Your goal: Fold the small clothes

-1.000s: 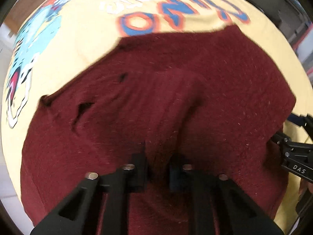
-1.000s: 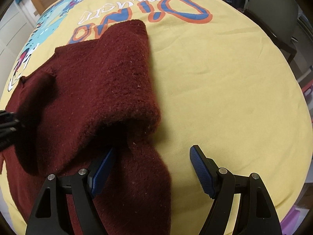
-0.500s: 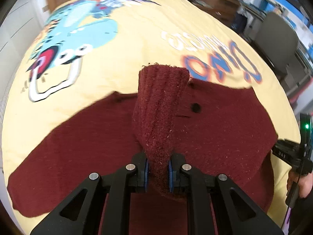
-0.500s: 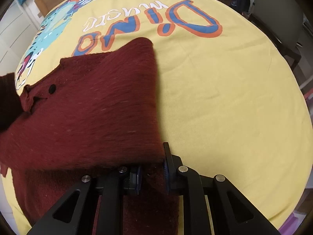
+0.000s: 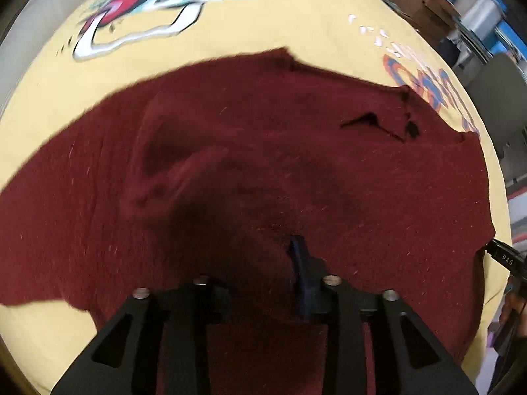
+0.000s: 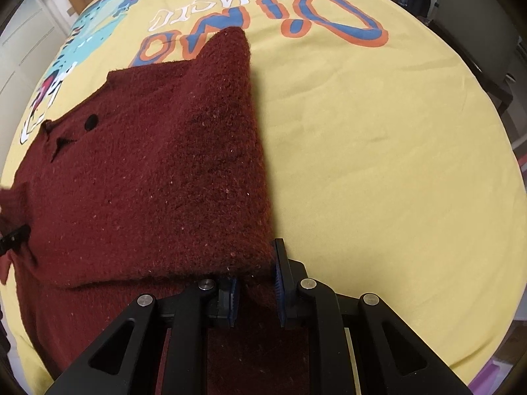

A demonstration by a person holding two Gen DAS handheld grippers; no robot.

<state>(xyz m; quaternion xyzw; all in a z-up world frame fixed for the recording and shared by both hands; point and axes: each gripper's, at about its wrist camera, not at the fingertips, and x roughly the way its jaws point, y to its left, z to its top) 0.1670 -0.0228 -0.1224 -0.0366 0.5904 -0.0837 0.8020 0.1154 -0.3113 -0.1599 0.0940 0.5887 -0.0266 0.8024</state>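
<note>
Reading "DiNO", seemingly, beside sweater (image 6: 158, 177) on yellow cloth (image 6: 378, 164).

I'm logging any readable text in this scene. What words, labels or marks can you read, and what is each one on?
"DiNO": large blue and orange letters, seen upside down, on the yellow cloth.
White script word beside it: too distorted to read.
"DAS": on the right gripper's body, seen from the left wrist.

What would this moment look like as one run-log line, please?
task: fold small clothes | left hand-held gripper: jaws opening over maroon sweater | right hand-held gripper: shut on sweater's folded edge | surface: yellow dino cloth
</note>
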